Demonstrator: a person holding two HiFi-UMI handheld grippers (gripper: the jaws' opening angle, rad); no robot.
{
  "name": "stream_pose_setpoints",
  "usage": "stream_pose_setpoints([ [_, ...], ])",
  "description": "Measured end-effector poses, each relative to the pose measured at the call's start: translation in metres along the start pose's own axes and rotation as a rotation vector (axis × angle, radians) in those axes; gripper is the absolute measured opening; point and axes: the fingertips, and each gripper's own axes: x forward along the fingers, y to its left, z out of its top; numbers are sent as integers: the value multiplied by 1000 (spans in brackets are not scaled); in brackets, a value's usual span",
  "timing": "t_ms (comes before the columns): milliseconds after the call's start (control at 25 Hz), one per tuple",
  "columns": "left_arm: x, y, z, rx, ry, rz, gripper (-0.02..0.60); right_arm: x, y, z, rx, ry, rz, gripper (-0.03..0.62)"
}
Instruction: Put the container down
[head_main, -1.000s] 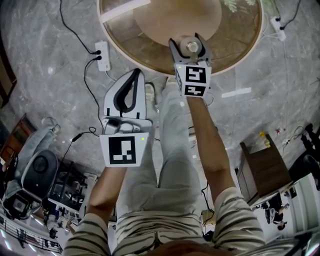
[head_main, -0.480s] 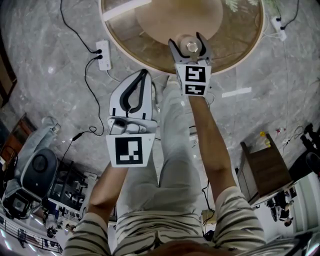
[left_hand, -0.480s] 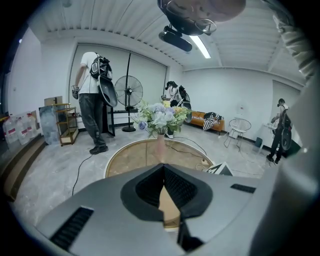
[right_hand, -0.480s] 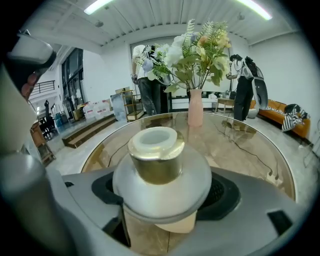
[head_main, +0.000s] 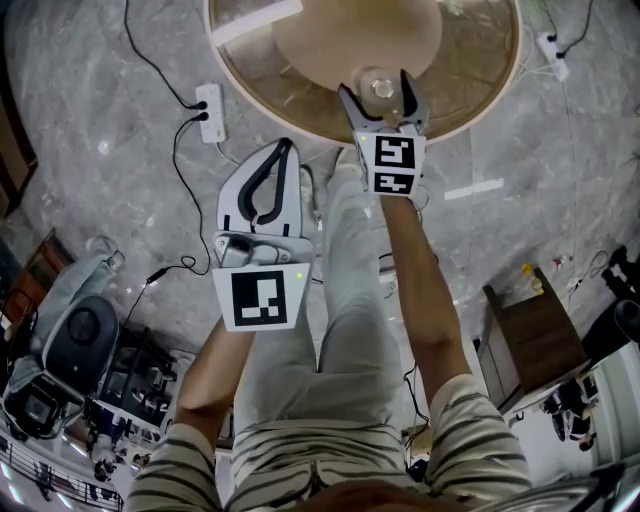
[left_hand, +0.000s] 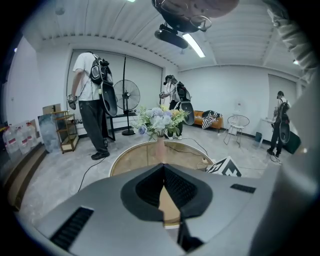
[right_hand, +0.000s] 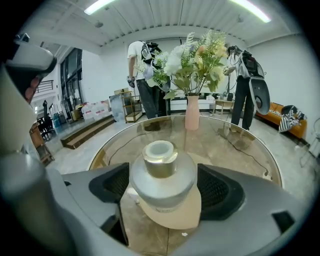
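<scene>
The container (head_main: 382, 90), a round frosted jar with a gold neck and a white top, stands on the round glass table (head_main: 250, 85). My right gripper (head_main: 375, 84) reaches over the table's near edge with the jar between its jaws. In the right gripper view the jar (right_hand: 162, 172) sits centred between the dark pads (right_hand: 217, 187). The right gripper (right_hand: 161, 176) has just been opening its jaws, and the pads stand off the jar's sides. My left gripper (head_main: 281, 147) hangs off the table over the floor, shut and empty, its tips (left_hand: 163, 167) meeting.
A pink vase of flowers (right_hand: 192, 112) stands at the table's far side. On the marble floor lie a power strip (head_main: 207, 110) and cables. A wooden cabinet (head_main: 530, 340) is to the right, bags (head_main: 70, 340) to the left. People and a fan (left_hand: 126, 95) stand beyond.
The right gripper's jaws have spread a little wider around the jar. The left gripper has shifted slightly right and rolled a little. The jar stays in place on the table.
</scene>
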Motion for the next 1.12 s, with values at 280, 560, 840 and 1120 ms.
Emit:
stream_pose_setpoints([
  [280,-21,-3,19,5,-32,-6,0,-39,-6,12,79,-32,-9,403],
  [560,-45,2,44,25,-74,-16,0,-85,10,55,168,-98,33,353],
  [840,-82,14,73,-11,-111,-7,0,-143,40,130,234,-197,97,255],
  [1120,-95,-11,137,92,-167,-51,0,-213,33,211,248,-291,115,149],
])
